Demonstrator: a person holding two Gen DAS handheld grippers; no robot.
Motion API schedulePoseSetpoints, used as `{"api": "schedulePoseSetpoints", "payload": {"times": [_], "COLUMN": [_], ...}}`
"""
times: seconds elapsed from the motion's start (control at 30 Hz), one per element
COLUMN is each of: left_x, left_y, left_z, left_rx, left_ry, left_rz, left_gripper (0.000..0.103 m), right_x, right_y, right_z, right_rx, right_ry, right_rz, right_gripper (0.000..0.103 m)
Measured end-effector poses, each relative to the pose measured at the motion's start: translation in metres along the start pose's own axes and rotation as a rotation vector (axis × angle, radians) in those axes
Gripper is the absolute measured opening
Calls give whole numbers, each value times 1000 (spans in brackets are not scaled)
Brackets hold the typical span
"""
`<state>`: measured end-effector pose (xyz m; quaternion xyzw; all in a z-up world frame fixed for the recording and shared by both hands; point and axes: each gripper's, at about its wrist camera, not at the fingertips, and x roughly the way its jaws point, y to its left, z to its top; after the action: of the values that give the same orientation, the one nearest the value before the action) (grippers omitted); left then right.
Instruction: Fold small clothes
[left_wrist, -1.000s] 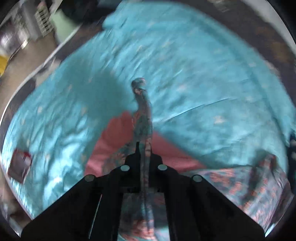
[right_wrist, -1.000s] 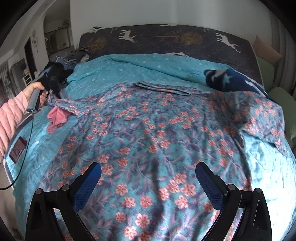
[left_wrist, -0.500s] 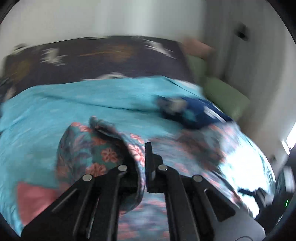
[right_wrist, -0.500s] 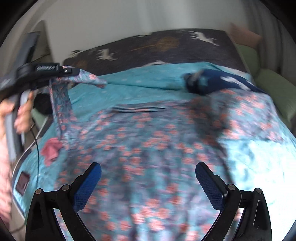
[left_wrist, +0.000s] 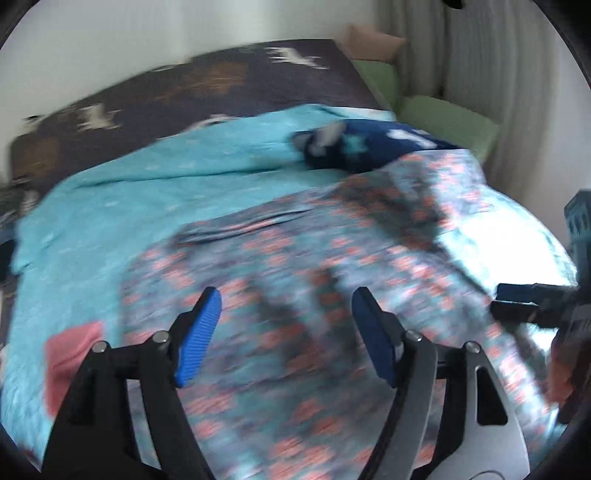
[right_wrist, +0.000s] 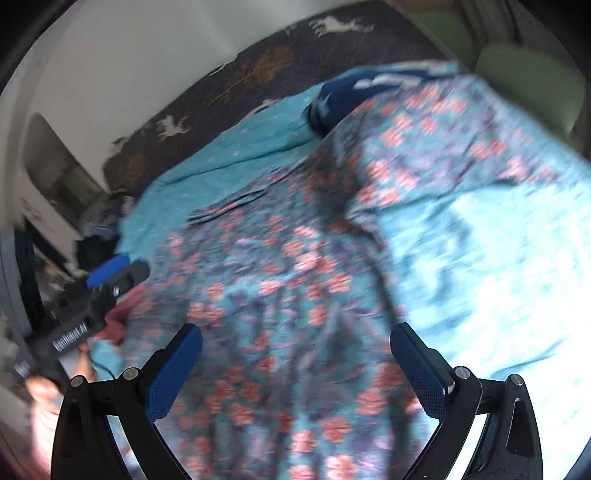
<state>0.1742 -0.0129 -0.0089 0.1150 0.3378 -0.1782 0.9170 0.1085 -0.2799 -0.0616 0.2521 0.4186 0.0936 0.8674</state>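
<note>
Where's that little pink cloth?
In the left wrist view, the pink cloth lies low on the left, on the turquoise bedspread beside the floral garment's edge.

We see the floral garment (left_wrist: 295, 266) spread wide over the turquoise bedcover (left_wrist: 110, 192), teal-grey cloth strewn with coral-pink flowers. Its far edge shows a flat folded band, perhaps a collar or hem; motion blur hides which. One side lies folded over the body; the other side runs up against a dark blue cloth (left_wrist: 369, 144). A small pink piece (left_wrist: 70, 354) lies beside it
</note>
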Motion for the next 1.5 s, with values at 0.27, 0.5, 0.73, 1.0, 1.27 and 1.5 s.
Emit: {"api": "schedulePoseSetpoints", "payload": {"times": [0.27, 0.5, 0.73, 1.0, 1.27, 1.5], "left_x": [23, 44, 65, 68, 69, 67], "left_y": [104, 114, 120, 139, 137, 140], "left_z": [-74, -87, -75, -84, -86, -88], "left_rx": [-265, -305, -287, -379, -373, -391], "left_ry": [190, 203, 208, 221, 209, 208], "left_rz": [243, 268, 411, 358, 362, 344], "left_gripper": [78, 78, 78, 78, 79, 79], "right_x": [34, 68, 103, 87, -8, -9], "right_y": [25, 92, 136, 60, -33, -13], "right_z": [13, 3, 1, 9, 2, 5], "right_rx": [2, -161, -267, -102, 273, 240], "right_ry": [65, 83, -35, -49, -107, -59], "right_rz": [36, -79, -494, -692, -524, -177], "right_gripper": [101, 101, 101, 100, 100, 100]}}
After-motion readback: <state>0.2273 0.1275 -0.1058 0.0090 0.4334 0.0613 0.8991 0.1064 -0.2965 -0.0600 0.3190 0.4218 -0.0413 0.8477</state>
